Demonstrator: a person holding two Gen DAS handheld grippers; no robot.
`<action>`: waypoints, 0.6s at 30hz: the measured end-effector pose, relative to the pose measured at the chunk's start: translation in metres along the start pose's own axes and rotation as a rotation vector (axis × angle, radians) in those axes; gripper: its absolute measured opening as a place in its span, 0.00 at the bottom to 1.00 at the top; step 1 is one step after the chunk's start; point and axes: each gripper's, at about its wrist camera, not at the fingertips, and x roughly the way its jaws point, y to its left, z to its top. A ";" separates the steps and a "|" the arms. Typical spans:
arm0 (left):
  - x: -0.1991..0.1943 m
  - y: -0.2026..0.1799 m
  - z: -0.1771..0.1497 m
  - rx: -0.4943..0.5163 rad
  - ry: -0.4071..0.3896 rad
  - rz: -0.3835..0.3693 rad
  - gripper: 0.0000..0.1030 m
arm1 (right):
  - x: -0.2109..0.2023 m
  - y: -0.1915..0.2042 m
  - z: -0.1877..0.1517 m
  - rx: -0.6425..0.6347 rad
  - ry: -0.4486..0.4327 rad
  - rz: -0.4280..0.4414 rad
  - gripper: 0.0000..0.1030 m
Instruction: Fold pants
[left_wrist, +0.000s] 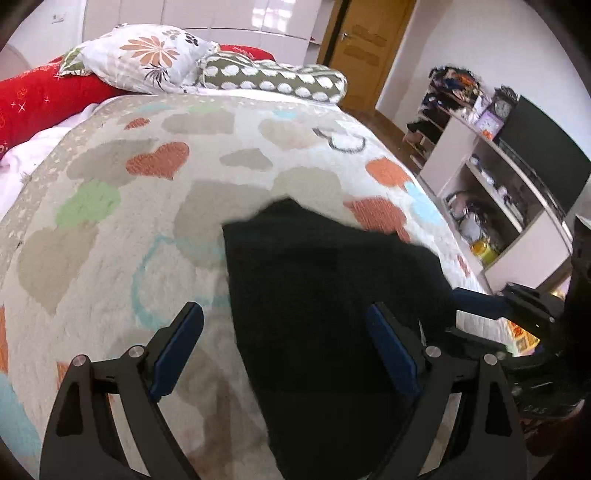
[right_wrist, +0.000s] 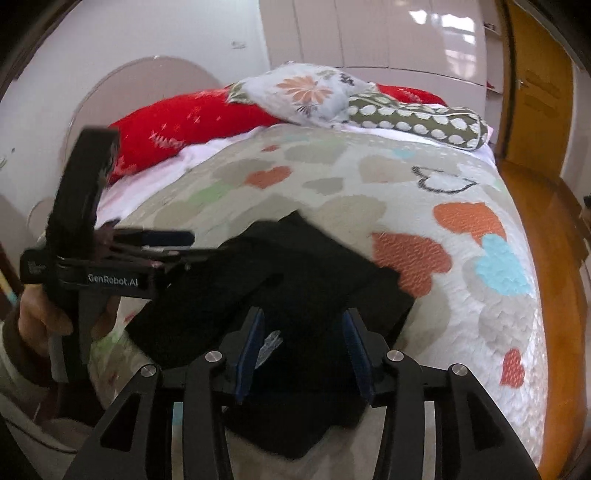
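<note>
Black pants (left_wrist: 325, 295) lie folded in a compact pile on the heart-patterned bedspread (left_wrist: 122, 229); they also show in the right wrist view (right_wrist: 295, 280). My left gripper (left_wrist: 284, 325) is open, just above the pile's left edge, one finger over the bedspread and one over the cloth. My right gripper (right_wrist: 304, 332) is open over the near part of the pile, nothing between its pads. The right gripper shows at the right in the left wrist view (left_wrist: 480, 302), and the left gripper at the left in the right wrist view (right_wrist: 166, 240).
Pillows (left_wrist: 147, 55) and a red cushion (left_wrist: 44, 99) lie at the head of the bed. A shelf unit (left_wrist: 491, 177) with clutter and a dark screen stands to the right of the bed. A wooden door (left_wrist: 365, 48) and wood floor (right_wrist: 554, 258) lie beyond.
</note>
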 end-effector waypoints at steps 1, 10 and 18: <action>0.002 -0.003 -0.006 0.012 0.014 0.008 0.88 | 0.004 0.002 -0.007 0.001 0.020 0.003 0.45; 0.017 -0.002 -0.025 -0.047 0.045 0.027 0.93 | 0.013 -0.013 -0.045 0.105 0.058 -0.026 0.58; -0.004 -0.009 -0.023 -0.014 0.015 0.057 0.93 | -0.011 -0.005 -0.035 0.081 0.023 -0.055 0.59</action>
